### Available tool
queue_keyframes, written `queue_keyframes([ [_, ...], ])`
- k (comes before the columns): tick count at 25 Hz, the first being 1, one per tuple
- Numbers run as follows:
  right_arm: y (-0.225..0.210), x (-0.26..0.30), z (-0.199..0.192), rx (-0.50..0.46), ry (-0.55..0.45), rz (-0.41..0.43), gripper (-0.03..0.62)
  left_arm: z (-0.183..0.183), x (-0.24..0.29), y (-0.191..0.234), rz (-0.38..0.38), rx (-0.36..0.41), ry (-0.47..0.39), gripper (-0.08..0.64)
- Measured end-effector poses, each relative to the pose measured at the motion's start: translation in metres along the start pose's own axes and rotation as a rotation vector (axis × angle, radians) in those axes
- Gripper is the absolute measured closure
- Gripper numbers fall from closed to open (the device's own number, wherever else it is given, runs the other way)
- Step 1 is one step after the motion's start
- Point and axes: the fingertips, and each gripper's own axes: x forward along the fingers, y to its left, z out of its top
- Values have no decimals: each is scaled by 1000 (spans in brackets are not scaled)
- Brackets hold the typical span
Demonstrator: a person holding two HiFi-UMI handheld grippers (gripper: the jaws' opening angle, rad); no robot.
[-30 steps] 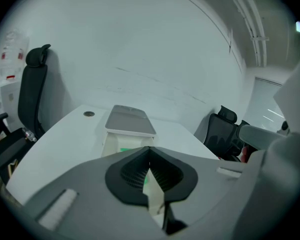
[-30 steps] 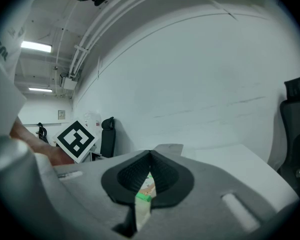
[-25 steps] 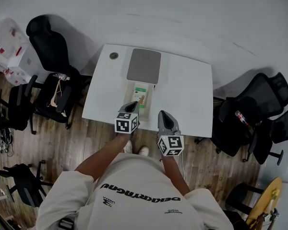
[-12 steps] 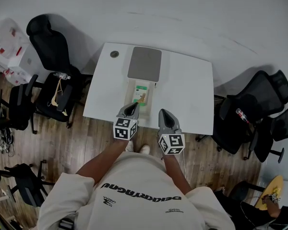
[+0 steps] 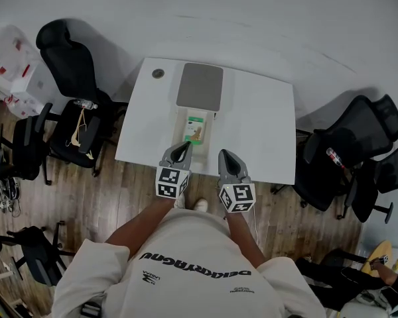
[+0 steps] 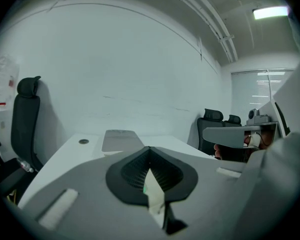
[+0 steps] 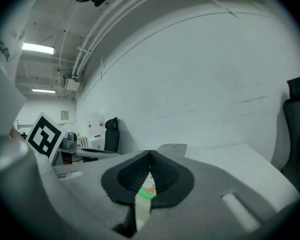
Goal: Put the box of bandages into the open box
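**Green-topped bandage box: dead ahead of the left gripper**

Item: bandage box (image 5: 196, 128), green at the far end, tan print nearer.

Location: on the white bench (image 5: 259, 131), apparently lying inside the pale open box (image 5: 211, 128), whose grey lid (image 5: 199, 87) lies flat beyond it.

Long axis: runs straight away from the person, in line with the open box and lid.

Bearing: just beyond the tip of the left gripper (image 5: 180, 152) and almost directly in front of it. It lies ahead and to the left of the right gripper (image 5: 227, 159), which is clearly farther off. Left is the nearer.

Gripper state: on both grippers the jaws meet at the tip with nothing between them. A sliver of green shows through the gap below the pads in each gripper view, which is the bandage box seen past the jaws, not held. Neither gripper touches the bandage box or the open box, and both hang over the near bench edge.

Judgement: placement looks done. Any further grasp would need the jaws opened first.
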Motion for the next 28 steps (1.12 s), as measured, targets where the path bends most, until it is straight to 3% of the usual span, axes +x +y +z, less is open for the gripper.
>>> queue_keyframes([
  [8, -1, 1, -1, 3, 3, -6, 595, 6, -12, 3, 9, -21, -34, 555],
  [28, -8, 12, 2, 12, -1, -11, 595, 12, -11, 1, 3, 13, -59, 554],
])
